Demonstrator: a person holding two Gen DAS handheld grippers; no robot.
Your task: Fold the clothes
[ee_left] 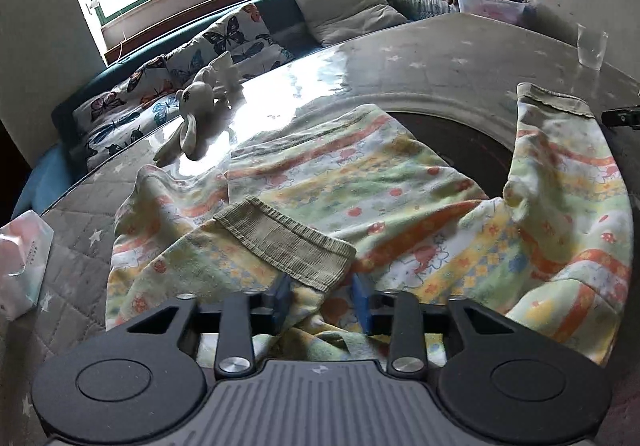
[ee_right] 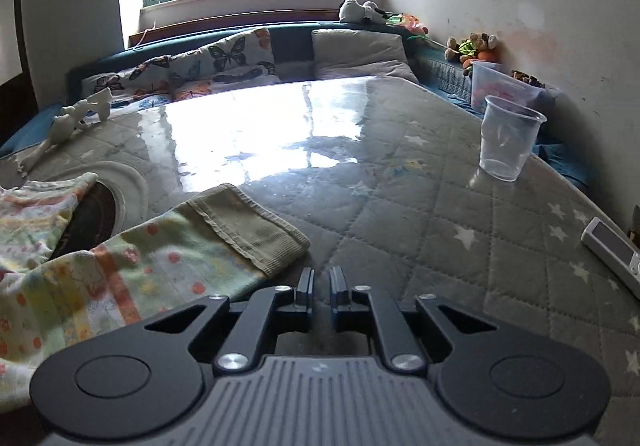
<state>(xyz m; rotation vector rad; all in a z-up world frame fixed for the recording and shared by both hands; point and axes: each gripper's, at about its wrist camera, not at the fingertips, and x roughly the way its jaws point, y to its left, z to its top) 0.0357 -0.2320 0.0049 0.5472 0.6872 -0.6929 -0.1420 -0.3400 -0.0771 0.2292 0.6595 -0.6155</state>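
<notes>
Left wrist view: a sleeve (ee_left: 288, 242) is straddled by parted fingers (ee_left: 282, 296), apparently for folding, while right fingers (ee_right: 306, 286) are nearly closed, empty.

Garment (ee_left: 360, 182) ahead of left jaws: pastel yellow/green/white, orange stripes, cartoon prints, olive ribbed cuffs (ee_left: 284, 242). Table (ee_right: 400, 206) ahead of right jaws: grey quilted, white stars. Cushions (ee_right: 224, 58): butterfly print.
</notes>
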